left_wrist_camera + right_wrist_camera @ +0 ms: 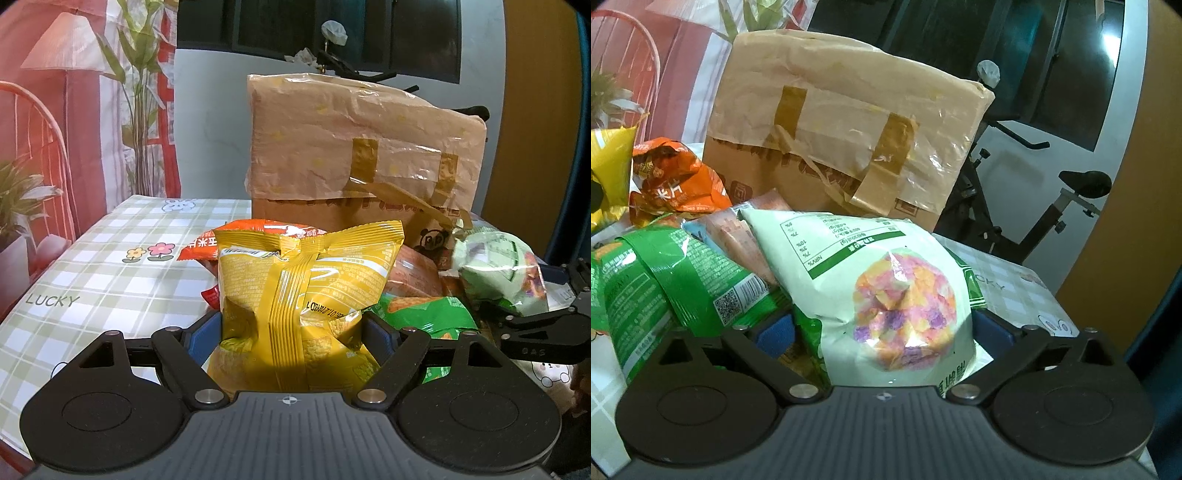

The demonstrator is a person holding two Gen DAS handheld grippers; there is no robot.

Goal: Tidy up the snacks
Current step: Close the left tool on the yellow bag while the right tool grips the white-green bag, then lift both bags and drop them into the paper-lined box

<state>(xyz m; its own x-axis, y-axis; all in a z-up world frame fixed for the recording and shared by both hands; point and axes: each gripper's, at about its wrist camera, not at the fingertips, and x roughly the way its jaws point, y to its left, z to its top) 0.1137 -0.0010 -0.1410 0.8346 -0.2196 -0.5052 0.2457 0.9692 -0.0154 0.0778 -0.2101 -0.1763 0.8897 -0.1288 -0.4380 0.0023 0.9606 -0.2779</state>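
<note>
Taped cardboard box (364, 147) blocking behind snack pile (701, 266), checked tabletop (110, 266) open leftward

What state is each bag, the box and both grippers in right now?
Yellow bag: upright, sealed, held in left gripper.
Pale green bag: sealed, between the wide right gripper pads; contact unclear.
Green bag: lying crumpled in the pile.
Orange bag: crumpled, by the box.
Box: upright, taped shut.

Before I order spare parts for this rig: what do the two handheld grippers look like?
Left gripper and right gripper match: a dark grey ribbed body with a small crosshair mark, black linkage arms on silver pivot pins, round black discs either side, and blue pads on the fingers. No cables or sleeves show.
</note>
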